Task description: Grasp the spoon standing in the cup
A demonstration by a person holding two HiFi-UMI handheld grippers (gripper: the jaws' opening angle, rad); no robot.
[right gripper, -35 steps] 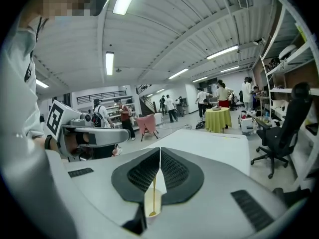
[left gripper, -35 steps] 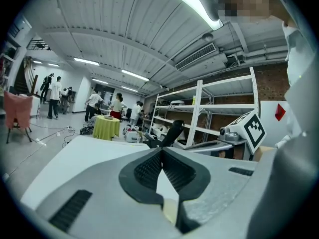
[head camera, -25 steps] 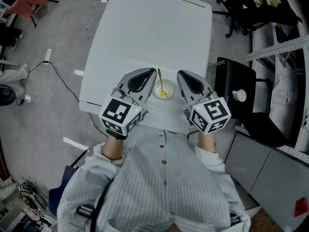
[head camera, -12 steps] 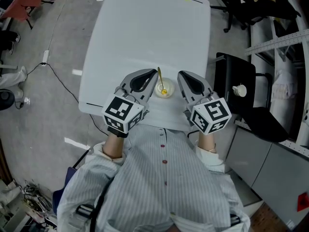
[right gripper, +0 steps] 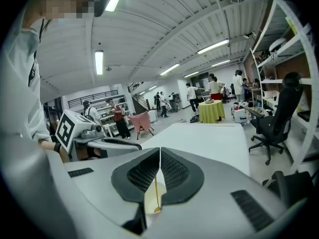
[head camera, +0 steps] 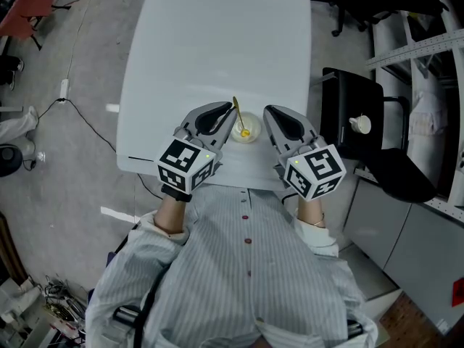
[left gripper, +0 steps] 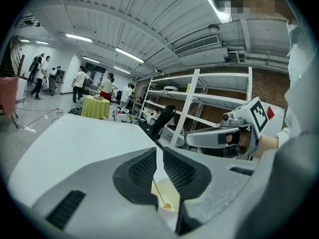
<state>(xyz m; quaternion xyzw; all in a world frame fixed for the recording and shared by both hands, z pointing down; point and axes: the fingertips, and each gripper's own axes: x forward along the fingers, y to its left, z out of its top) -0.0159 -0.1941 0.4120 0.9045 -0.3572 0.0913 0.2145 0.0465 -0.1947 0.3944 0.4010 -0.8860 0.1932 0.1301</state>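
Left gripper (left gripper: pixel 159 154) lower than before, jaws just parting, nothing between; right gripper (right gripper: pixel 160 154) pressed together; one spoon (head camera: pixel 237 115), one cup (head camera: pixel 250 137).

The cup (head camera: pixel 246 130) stood on the counter (head camera: pixel 217 42) near its front edge, between the two grippers. It was just right of the left gripper (head camera: pixel 229 116) and just left of the right gripper (head camera: pixel 270 116). The spoon (head camera: pixel 238 114) stood in the cup, leaning toward the left gripper, whose jaws had just been opening a crack with nothing between them. An office chair (right gripper: pixel 276 118) stood off the counter, to the right of the right gripper.
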